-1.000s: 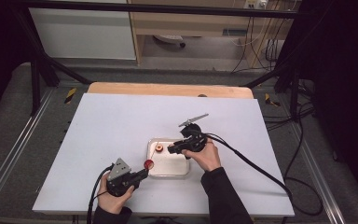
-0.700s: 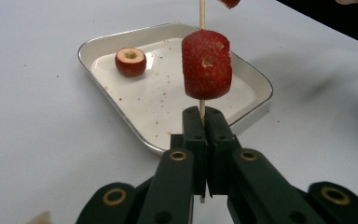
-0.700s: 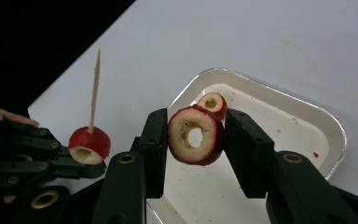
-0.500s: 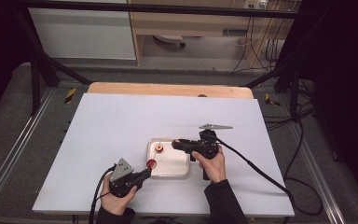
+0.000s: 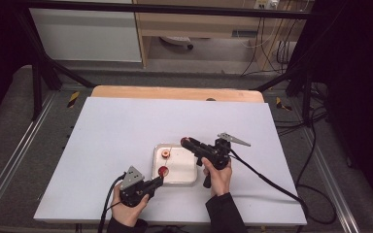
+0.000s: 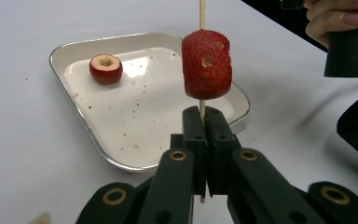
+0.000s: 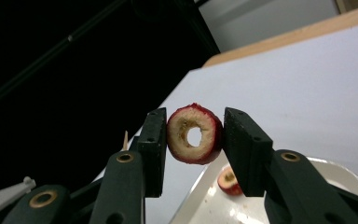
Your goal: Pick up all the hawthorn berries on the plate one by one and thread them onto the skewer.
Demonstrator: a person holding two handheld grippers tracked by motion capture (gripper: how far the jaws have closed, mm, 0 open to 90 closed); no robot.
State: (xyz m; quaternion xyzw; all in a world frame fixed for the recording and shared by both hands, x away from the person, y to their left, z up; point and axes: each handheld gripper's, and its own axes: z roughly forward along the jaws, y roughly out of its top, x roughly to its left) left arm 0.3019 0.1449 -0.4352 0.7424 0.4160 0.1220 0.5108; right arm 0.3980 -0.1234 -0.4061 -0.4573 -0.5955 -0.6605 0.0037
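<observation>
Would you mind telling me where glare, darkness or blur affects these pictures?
Left gripper view: glare patch on the tray floor, everything fairly sharp. Right gripper view: the cored fruit is sharp, the left background black, the tray piece behind soft. High view: evenly lit table, dark surroundings.

Grey floor (image 5: 9, 141), wooden cabinet (image 5: 209, 24) behind

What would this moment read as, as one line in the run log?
left gripper: shut on thin wooden skewer with red fruit piece | right gripper: shut on cored red fruit ring | shallow white tray: one fruit piece
</observation>
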